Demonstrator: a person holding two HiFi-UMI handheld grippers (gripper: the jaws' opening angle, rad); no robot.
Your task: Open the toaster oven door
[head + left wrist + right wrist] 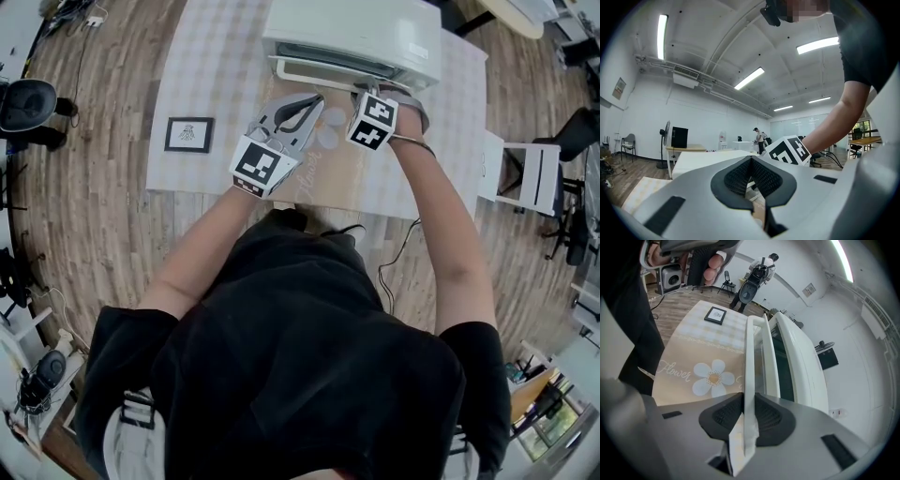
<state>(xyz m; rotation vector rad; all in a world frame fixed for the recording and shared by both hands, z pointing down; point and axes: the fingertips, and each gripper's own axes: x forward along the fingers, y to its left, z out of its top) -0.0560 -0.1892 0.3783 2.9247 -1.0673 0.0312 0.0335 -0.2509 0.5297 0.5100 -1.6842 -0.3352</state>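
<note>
Two claws: both are mine, smooth grey shells with black ribbed pads, each carrying a cube of black-and-white square markers.
Framed picture [188, 134]: far left, a flat rectangle in a dark frame, lying on the cloth well apart from my claws.
Checked cloth [211, 56]: pale, finely checked fabric that covers the table over a floor [103, 216] of wood-grain planks.
Left claw [316, 101]: the curved fingers bow out and meet at the tips, with nothing pinched between the pads; it hangs over the mat, just beside the right claw.
Mat [693, 373]: beige, printed with a white daisy and looping script, laid in front of the oven.
Right claw [749, 405]: tilted down, the ribbed pads clamped from both sides on the handle.
Handle [750, 348]: a long, straight white bar, smooth and glossy, running along the door's edge.
Door [785, 366]: white frame around a dark glass pane, facing me.
Toaster oven [375, 28]: a boxy white casing with rounded corners, standing on the cloth at the table's far side.
</note>
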